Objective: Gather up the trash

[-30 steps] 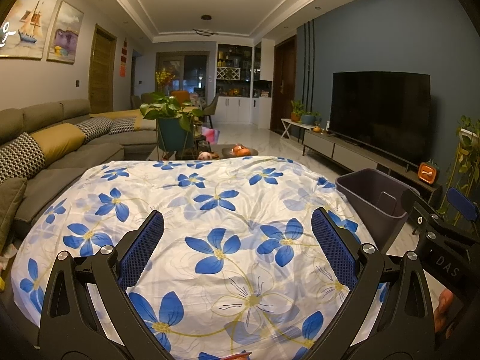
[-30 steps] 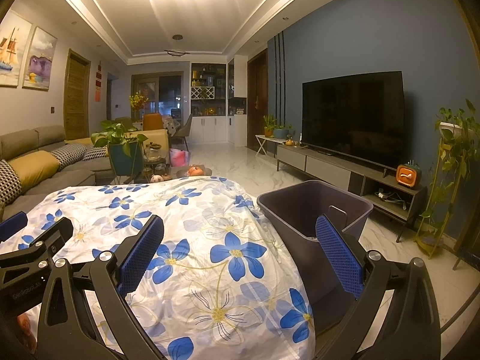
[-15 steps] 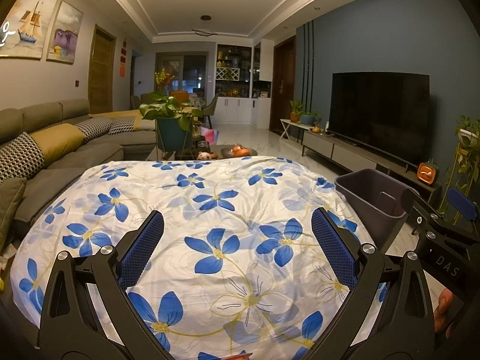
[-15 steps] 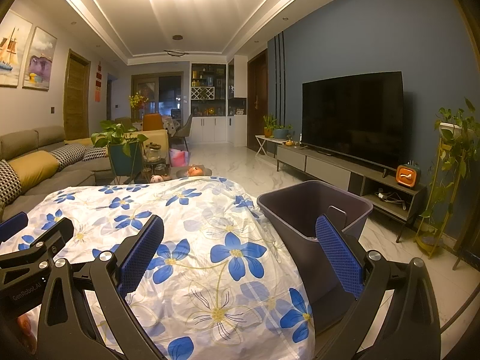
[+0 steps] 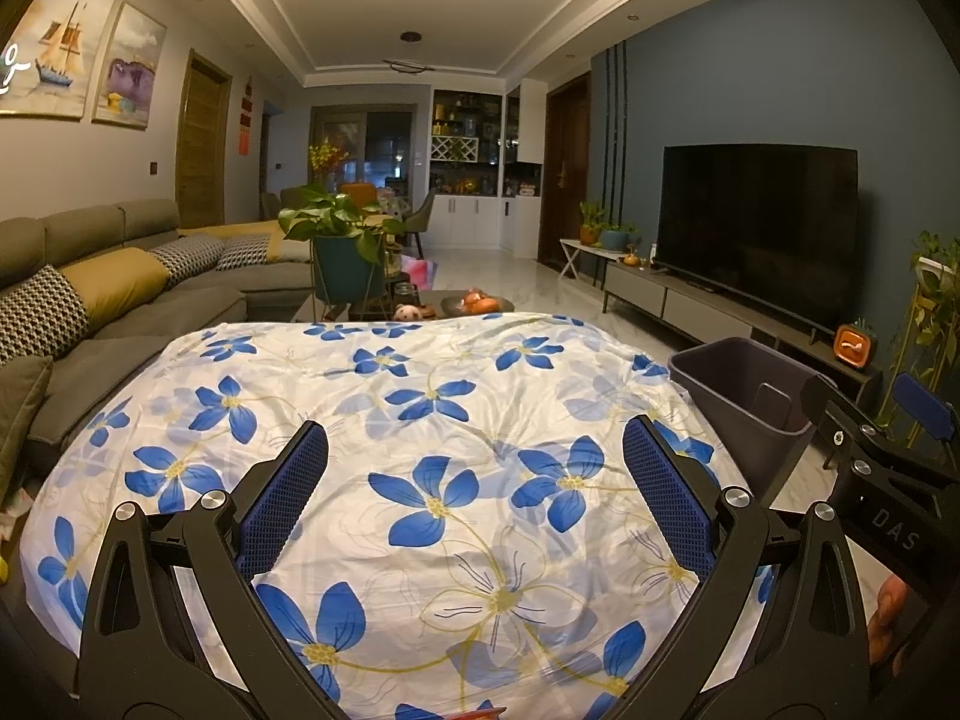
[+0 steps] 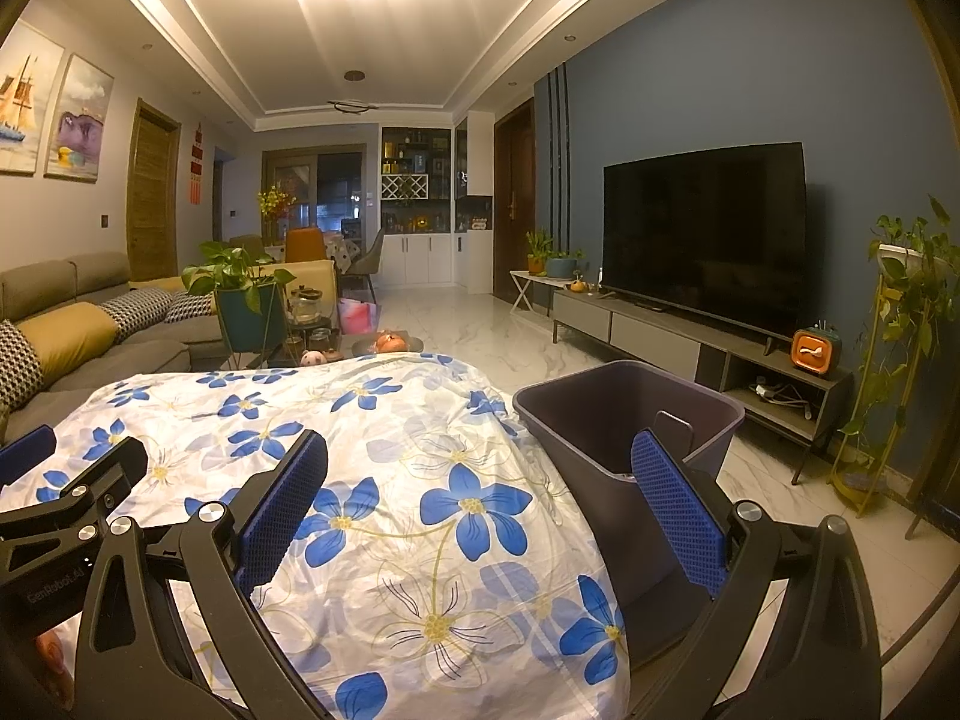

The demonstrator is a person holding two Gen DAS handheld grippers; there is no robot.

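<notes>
A dark purple bin (image 6: 624, 420) stands on the floor at the right edge of a table covered by a white cloth with blue flowers (image 6: 384, 480); it also shows in the left wrist view (image 5: 744, 390). My left gripper (image 5: 474, 480) is open and empty above the cloth (image 5: 420, 420). My right gripper (image 6: 480, 492) is open and empty over the cloth's right edge, its right finger in front of the bin. No trash shows on the cloth. A small white scrap lies inside the bin, mostly hidden.
A grey sofa (image 5: 120, 300) runs along the left. A TV (image 6: 702, 234) on a low cabinet lines the right wall. A potted plant (image 5: 342, 252) and a low table with fruit (image 5: 477, 303) stand beyond the cloth. A plant stand (image 6: 900, 360) is far right.
</notes>
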